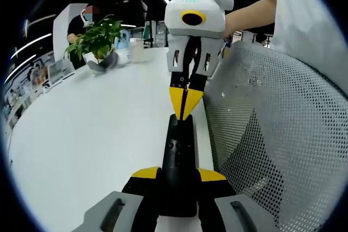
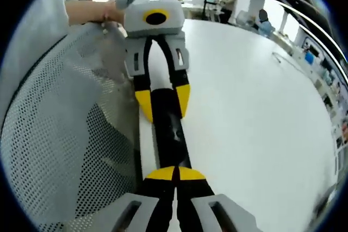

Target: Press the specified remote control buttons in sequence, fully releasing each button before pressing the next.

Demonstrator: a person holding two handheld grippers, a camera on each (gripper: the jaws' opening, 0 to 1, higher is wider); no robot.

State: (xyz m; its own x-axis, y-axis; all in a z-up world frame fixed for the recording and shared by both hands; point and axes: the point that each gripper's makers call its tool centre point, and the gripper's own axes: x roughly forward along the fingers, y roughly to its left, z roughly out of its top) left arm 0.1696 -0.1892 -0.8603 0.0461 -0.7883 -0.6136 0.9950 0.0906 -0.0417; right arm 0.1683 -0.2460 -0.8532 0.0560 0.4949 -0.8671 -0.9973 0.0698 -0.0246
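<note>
A long black remote control [image 1: 180, 150] lies lengthwise along the white table's [image 1: 92, 134] edge. My left gripper [image 1: 178, 175] is shut on its near end, one yellow fingertip on each side. The right gripper [image 1: 185, 104] comes in from the far side with its yellow tips together, touching the remote's far end. In the right gripper view, my right gripper [image 2: 175, 174] is shut, its tips resting on the near end of the remote [image 2: 168, 126]. The left gripper [image 2: 163, 101] clamps the far end there.
A mesh chair back [image 1: 272, 134] [image 2: 54, 134] stands right beside the table edge and the remote. A potted plant [image 1: 98, 39] and cups [image 1: 133, 48] sit at the table's far end, with a person [image 1: 81, 21] behind. Bare table [image 2: 255, 107] spreads away from the chair.
</note>
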